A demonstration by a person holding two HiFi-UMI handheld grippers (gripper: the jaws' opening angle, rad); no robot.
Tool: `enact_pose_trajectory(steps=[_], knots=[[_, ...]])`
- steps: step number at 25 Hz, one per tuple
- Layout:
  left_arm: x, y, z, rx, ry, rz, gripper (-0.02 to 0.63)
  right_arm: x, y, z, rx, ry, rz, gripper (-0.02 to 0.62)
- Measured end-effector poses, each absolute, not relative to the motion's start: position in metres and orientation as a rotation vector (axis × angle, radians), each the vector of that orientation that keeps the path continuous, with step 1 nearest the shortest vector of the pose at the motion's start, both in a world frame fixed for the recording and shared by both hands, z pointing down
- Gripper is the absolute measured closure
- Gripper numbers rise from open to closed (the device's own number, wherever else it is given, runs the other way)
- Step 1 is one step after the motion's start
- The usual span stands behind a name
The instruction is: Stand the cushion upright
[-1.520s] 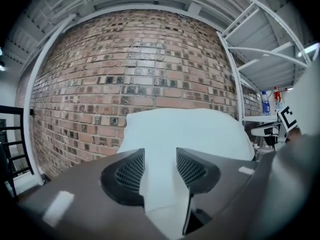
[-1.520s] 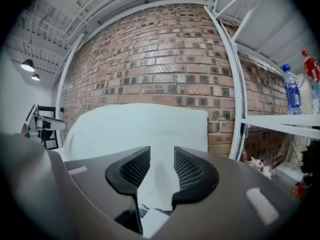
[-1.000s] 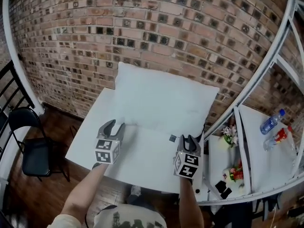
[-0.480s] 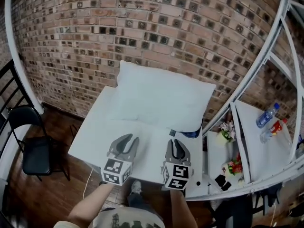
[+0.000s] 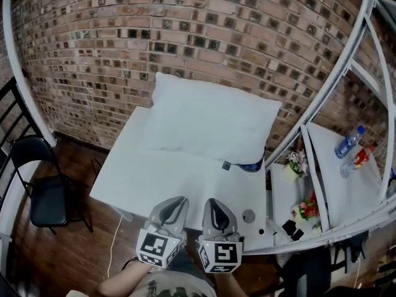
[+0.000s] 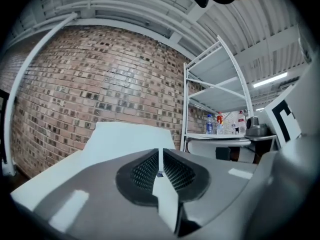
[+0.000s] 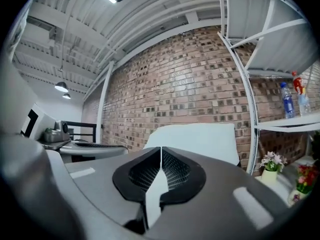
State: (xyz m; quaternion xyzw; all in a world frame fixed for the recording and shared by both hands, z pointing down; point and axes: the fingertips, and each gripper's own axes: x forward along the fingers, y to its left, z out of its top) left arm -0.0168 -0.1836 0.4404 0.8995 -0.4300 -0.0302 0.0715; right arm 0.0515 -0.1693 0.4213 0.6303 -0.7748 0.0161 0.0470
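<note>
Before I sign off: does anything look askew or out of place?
The cushion stands upright against the brick wall. One oddity: something dark blue pokes out beneath its lower right corner, unidentifiable.

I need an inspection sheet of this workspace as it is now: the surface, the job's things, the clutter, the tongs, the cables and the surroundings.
Surface: white table.
Job's things: white cushion stands upright at the table's far edge, against the brick wall.
Clutter: a small dark square and a blue object by the cushion's lower right corner; too small to identify.
Tongs: left tongs and right tongs side by side over the near edge; jaws have just been closing and now meet, nothing between them.
Cables: one thin white cable hangs below the table's left side.
Surroundings: black chair at left; white shelf rack at right with bottles and flowers.
</note>
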Motion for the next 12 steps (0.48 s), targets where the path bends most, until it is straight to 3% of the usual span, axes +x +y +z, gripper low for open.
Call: enact_pose_trajectory(steps=[12], knots=[[-0.005,-0.151,0.446,2.722,-1.230,-0.086,0.606,0.031,-0.144,0.437,1.841,-2.396,0.042,0.595]])
